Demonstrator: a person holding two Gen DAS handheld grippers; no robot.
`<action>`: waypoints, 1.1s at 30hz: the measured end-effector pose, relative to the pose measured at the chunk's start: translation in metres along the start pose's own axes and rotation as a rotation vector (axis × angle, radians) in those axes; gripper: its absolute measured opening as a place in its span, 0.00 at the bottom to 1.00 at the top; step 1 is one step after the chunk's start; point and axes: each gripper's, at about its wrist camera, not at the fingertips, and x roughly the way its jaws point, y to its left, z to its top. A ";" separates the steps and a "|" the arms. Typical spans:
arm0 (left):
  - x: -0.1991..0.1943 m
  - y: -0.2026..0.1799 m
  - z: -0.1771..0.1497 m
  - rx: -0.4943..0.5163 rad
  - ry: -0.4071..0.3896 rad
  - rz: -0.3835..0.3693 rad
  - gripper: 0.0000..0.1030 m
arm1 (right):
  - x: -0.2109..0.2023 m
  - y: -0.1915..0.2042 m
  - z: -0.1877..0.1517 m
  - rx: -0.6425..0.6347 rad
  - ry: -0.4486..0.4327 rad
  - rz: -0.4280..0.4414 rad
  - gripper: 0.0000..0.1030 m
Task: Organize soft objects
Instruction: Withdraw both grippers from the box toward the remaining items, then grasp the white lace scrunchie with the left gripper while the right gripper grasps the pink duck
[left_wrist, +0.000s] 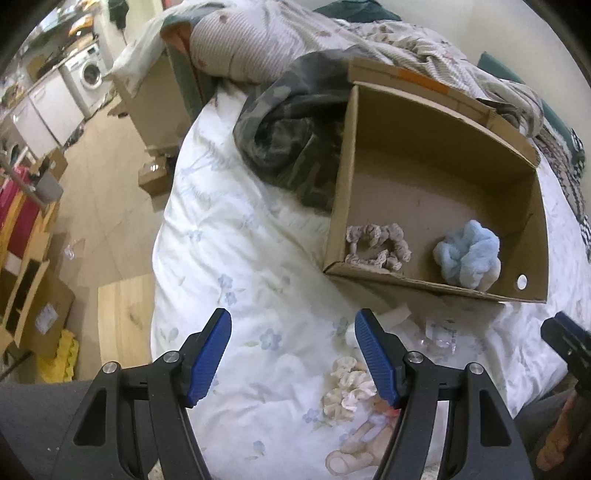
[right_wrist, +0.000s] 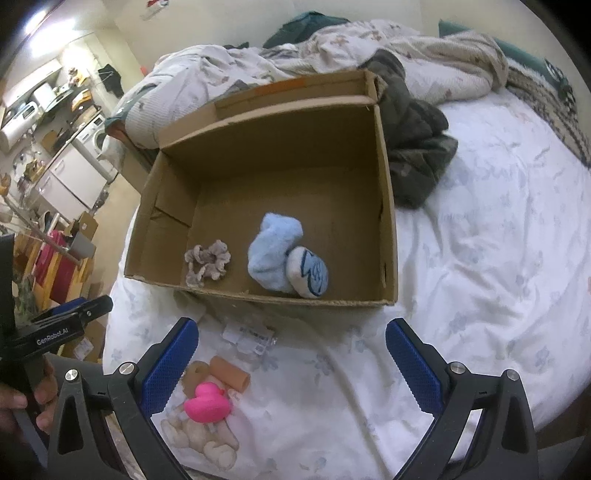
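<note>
From the left wrist, the left claw tilts steeply down over the bed, jaws parted and holding nothing. A cream scrunchie lies on the bedding just beside its right finger. Ahead, the cardboard box holds a beige scrunchie and a blue plush toy.

From the right wrist, the right claw also angles down, jaws wide and empty. A pink rubber duck sits by its left finger, touching a tan tube. At the left edge, a hand grips the other tool's handle.

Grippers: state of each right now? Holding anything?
Left gripper: open, holding nothing, above the cream scrunchie.
Right gripper: open, holding nothing, near the pink duck.
</note>
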 end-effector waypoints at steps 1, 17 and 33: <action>0.001 0.001 0.000 -0.003 0.007 -0.002 0.65 | 0.002 -0.001 0.000 0.008 0.012 0.005 1.00; 0.060 0.001 -0.016 -0.042 0.288 -0.095 0.64 | 0.028 -0.002 -0.003 0.048 0.125 0.031 1.00; 0.069 -0.030 -0.027 0.058 0.388 -0.202 0.14 | 0.042 0.008 -0.007 0.015 0.193 0.098 1.00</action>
